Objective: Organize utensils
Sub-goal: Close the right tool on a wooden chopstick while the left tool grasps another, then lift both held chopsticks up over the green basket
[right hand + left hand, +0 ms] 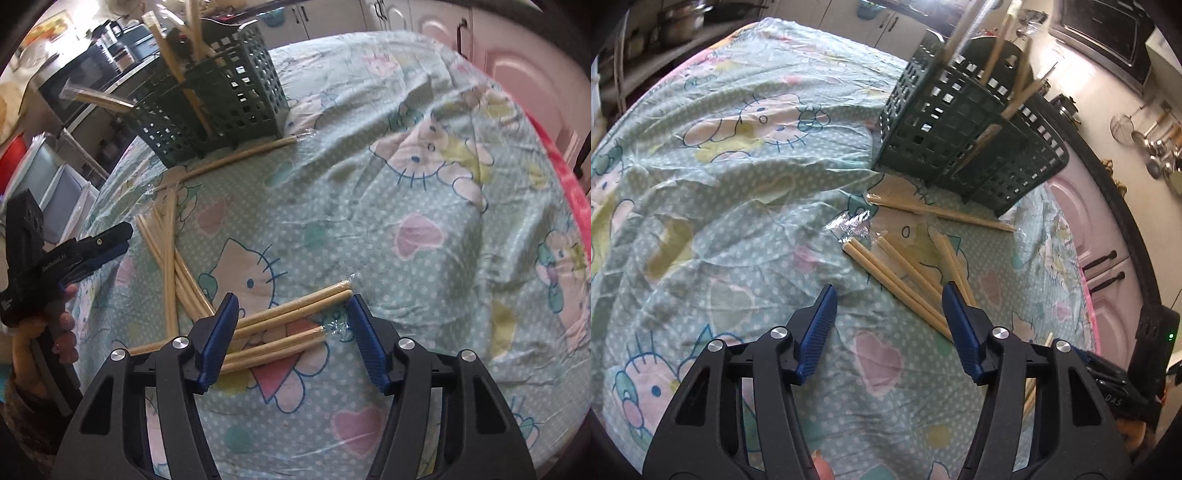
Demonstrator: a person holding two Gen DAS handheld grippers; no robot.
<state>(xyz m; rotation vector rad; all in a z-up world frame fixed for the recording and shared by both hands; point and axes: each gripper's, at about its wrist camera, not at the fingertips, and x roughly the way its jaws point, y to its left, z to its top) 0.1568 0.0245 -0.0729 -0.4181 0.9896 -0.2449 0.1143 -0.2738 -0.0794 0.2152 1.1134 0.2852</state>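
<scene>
While several chopsticks (173, 62) already stand in the green slotted caddy (221, 99), most of the sorting is, by my estimate, not yet done. A crossed cluster of chopsticks (916, 280) lies loose on the patterned cloth (738, 184) in front of the caddy. One wrapped pair (942, 212) rests just beside the caddy's base. Two further pairs (291, 325) lie nearer to me on the same cloth. My right gripper (291, 328) hovers over these two pairs, jaws partly open, gripping nothing. My left gripper (888, 321) sits over the near end of the cluster, jaws partly open and empty; I cannot tell whether a pad touches a stick. Remaining work: lift each loose pair and stand it in the caddy.
</scene>
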